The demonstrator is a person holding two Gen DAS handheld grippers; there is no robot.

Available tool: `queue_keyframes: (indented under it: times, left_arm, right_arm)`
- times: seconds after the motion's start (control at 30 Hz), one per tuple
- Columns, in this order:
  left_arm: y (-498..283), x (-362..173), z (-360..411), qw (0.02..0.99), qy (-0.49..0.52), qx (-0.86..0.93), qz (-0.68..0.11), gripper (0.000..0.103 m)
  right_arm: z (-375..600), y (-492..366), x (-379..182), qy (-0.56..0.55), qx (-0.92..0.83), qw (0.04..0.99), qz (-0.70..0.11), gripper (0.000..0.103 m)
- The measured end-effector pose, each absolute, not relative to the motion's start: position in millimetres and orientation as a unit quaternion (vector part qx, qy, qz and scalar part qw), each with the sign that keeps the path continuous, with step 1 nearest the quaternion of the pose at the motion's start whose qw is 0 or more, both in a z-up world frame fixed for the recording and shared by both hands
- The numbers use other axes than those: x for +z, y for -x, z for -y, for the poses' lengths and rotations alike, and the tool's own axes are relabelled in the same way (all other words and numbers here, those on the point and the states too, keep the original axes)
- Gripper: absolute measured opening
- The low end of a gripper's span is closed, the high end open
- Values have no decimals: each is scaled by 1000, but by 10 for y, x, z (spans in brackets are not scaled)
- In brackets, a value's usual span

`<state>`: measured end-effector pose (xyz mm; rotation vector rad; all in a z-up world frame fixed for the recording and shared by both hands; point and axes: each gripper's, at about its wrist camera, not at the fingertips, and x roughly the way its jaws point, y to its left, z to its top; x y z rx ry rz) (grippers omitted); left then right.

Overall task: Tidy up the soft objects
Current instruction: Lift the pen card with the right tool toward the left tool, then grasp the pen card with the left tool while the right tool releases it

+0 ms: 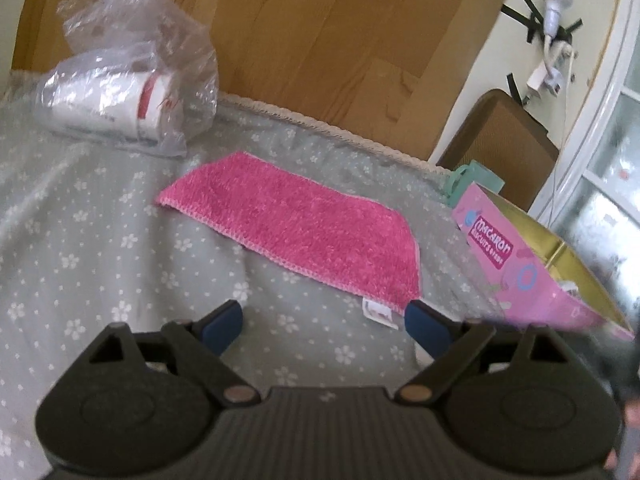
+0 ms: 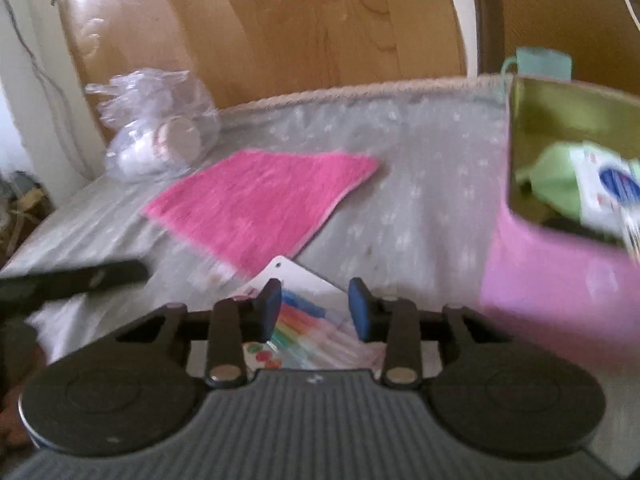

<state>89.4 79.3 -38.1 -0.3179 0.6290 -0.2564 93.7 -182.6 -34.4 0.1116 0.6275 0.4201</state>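
A folded pink terry cloth (image 1: 288, 220) lies flat on the grey flowered bedsheet (image 1: 80, 240), just beyond my left gripper (image 1: 324, 320), which stands wide open with nothing between its blue pads. The same pink cloth (image 2: 260, 204) shows blurred in the right wrist view. My right gripper (image 2: 316, 300) hovers partly open over a flat pack of coloured markers (image 2: 304, 320); its pads do not press on the pack. To the right is a pink tin box (image 2: 552, 288) with a green soft item (image 2: 556, 176) and a white packet inside.
A clear plastic bag with white paper cups (image 1: 132, 92) sits at the back left. The pink box (image 1: 520, 268) borders the cloth on the right, with a teal cup (image 1: 472, 180) behind it. A wooden headboard (image 1: 320, 40) closes off the far side. The left gripper's dark finger (image 2: 80, 276) enters the right wrist view.
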Motion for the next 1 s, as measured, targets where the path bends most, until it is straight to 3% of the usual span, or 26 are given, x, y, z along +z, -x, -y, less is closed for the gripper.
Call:
queue_keyframes:
  times: [0.23, 0.3, 0.37, 0.47, 0.53, 0.57, 0.67, 0.87, 0.97, 1.0]
  left_arm:
    - [-902, -385, -823, 926, 170, -130, -311, 93]
    - [-898, -381, -817, 926, 169, -130, -312, 93]
    - [-898, -379, -807, 925, 166, -131, -315, 93]
    - [-864, -350, -731, 926, 141, -129, -327, 93]
    - [-740, -316, -685, 924, 139, -137, -330, 93]
    - [-651, -298, -676, 919, 151, -149, -333, 93]
    - [-389, -212, -605, 912, 149, -158, -349, 93]
    - [-120, -68, -400, 890, 142, -190, -388, 93]
    - [-182, -144, -216, 869, 155, -213, -418, 84]
    - [-223, -181, -156, 863, 158, -219, -427, 61]
  right_arm:
    - [1860, 80, -385, -112, 247, 914, -301, 41]
    - [1900, 390, -361, -98, 237, 933, -252, 63]
    - [1847, 514, -369, -69, 238, 938, -241, 77]
    - [1670, 487, -410, 3, 234, 939, -254, 87]
    - [1497, 424, -523, 64, 219, 937, -266, 85]
    - [1512, 458, -548, 68, 218, 941, -251, 77]
    - [1566, 448, -528, 49, 214, 942, -254, 74]
    - [2007, 484, -582, -159, 225, 927, -253, 71]
    - [2121, 547, -636, -203, 235, 919, -243, 71]
    - [2140, 564, -646, -204, 235, 920, -240, 71]
